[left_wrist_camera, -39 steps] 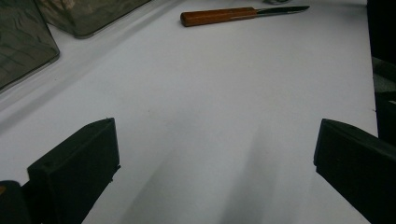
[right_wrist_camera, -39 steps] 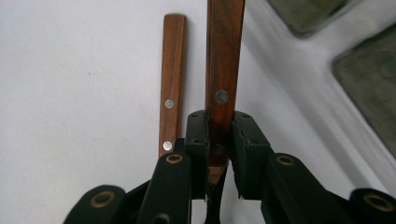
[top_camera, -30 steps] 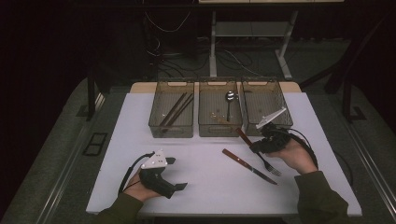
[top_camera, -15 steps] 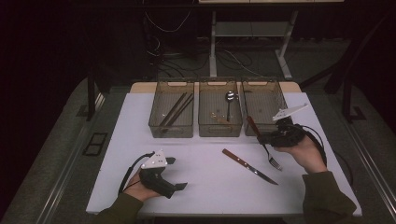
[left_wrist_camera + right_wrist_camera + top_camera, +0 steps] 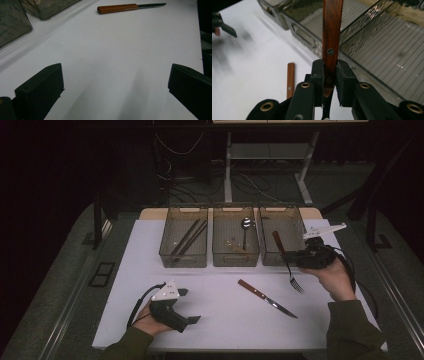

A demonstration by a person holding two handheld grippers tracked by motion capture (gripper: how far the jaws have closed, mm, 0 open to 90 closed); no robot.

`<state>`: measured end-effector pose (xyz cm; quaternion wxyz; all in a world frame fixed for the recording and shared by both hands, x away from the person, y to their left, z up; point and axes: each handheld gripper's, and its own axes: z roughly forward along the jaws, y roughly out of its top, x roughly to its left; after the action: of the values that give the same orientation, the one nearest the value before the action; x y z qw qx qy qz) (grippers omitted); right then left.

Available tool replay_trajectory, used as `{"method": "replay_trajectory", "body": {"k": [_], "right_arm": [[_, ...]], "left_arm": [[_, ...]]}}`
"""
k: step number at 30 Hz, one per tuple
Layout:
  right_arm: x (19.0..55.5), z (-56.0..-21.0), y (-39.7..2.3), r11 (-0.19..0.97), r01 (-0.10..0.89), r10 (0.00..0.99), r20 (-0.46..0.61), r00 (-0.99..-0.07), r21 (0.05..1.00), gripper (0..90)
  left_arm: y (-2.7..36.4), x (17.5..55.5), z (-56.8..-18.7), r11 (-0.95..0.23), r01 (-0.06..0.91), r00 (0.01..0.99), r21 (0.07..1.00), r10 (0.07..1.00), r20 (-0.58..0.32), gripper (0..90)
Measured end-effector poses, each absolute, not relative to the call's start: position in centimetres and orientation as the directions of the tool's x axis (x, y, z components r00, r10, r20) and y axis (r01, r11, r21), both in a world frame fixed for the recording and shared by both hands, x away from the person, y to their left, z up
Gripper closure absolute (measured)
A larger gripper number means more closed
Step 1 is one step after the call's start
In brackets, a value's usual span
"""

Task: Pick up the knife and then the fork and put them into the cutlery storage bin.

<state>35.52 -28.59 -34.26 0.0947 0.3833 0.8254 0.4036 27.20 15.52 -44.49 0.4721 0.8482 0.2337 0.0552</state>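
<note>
Wooden-handled fork [image 5: 286, 260] is hanging pinched in the right tongs [image 5: 295, 259], lifted just before the rightmost bin [image 5: 299, 224]. Left tongs [image 5: 192, 306] are resting spread on the table [image 5: 125, 270]. Next move, likely: carrying the fork over that bin and releasing.

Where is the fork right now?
In the high view the fork is at the right side, held in the right gripper above the white mat, just in front of the rightmost bin, with the knife lying nearby.

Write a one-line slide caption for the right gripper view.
Right tool shut on a wooden-handled fork, held up beside the clear bins, a knife lying on the white table.
</note>
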Motion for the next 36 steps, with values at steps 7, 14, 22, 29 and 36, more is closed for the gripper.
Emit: {"method": "replay_trajectory", "body": {"k": [7, 14, 22, 29, 36], "right_arm": [[36.9, -32.4, -28.7, 0.361, 0.542, 0.731, 0.13, -0.67, 0.759, 77.8], [38.7, -30.0, -29.1, 0.348, 0.523, 0.757, 0.097, -0.647, 0.778, 77.7], [41.4, -28.5, -29.7, 0.317, 0.529, 0.808, 0.067, -0.585, 0.787, 77.7], [43.9, -28.5, -30.2, 0.315, 0.537, 0.841, 0.032, -0.54, 0.782, 77.7], [45.9, -30.5, -31.1, 0.303, 0.538, 0.846, 0.038, -0.532, 0.787, 77.7]], "left_arm": [[15.6, 27.2, -44.4, -0.442, 0.342, 0.884, 0.829, 0.449, -0.126, 0.0], [15.5, 27.1, -44.4, -0.432, 0.345, 0.883, 0.833, 0.45, -0.133, 0.0], [15.5, 27.1, -44.4, -0.439, 0.341, 0.885, 0.831, 0.448, -0.127, 0.0], [15.6, 27.1, -44.4, -0.44, 0.338, 0.886, 0.832, 0.446, -0.124, 0.0], [15.6, 27.1, -44.4, -0.438, 0.341, 0.886, 0.832, 0.445, -0.129, 0.0]]}}
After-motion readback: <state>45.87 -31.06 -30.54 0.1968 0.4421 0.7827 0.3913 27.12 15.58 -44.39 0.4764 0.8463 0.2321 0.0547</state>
